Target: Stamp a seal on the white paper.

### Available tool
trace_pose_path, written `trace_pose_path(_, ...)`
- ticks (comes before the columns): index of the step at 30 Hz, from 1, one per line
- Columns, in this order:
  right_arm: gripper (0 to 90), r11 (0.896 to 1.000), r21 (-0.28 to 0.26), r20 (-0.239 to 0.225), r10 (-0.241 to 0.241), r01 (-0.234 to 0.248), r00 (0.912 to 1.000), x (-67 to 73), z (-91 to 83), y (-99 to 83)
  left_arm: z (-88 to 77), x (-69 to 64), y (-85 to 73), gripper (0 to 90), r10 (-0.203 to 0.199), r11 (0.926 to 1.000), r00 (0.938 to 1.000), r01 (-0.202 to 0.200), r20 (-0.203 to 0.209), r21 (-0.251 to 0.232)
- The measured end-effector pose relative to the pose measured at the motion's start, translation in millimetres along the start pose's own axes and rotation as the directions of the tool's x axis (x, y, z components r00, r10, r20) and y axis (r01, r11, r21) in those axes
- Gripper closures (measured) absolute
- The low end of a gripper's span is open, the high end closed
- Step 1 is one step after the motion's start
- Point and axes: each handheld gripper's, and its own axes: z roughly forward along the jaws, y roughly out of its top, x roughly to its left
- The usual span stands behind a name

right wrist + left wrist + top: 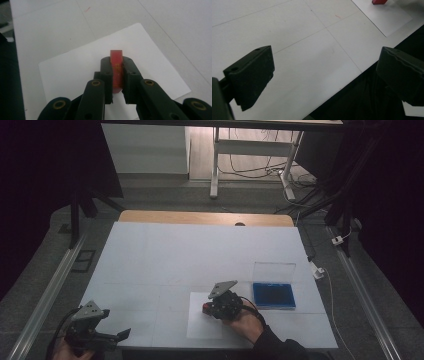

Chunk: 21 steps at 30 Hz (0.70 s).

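Matt paper, glossy plastic, bare wood

The small red translucent plastic block (116,71) looks glossy between matt black plastic jaws; the white paper sheet (75,67) is smooth; the blue clear-lidded plastic box (273,290) shines; the table's (150,217) far edge shows bare wood.

The small red translucent plastic block (116,72) stands upright on its narrow end, clamped on both flat sides between black jaws, its top end projecting just past the jaw tips. Faint gold markings show on its near face. It sits over a white rectangular sheet of paper (75,70) lying flat near the front edge of the white bench (165,255).
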Motion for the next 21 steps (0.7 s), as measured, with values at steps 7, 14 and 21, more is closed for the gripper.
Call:
trace_pose_path(7,80.6,1.0,0.002,-0.005,0.004,-0.004,1.0,-1.4,-0.6,0.2,-0.2,0.0,-0.1,2.0,0.0,1.0,1.0,0.0,0.0,-0.002)
trace_pose_path(14,80.4,1.0,0.007,-0.003,-0.017,0.017,0.9999,-1.3,-1.2,1.2,-0.1,-0.2,0.0,2.0,0.002,1.0,1.0,-0.002,-0.001,-0.001)
trace_pose_path(21,80.2,1.0,0.003,0.003,-0.026,0.026,0.9996,-0.6,-1.5,1.2,-0.1,-0.3,0.0,1.9,0.002,1.0,1.0,-0.002,-0.001,-0.001)
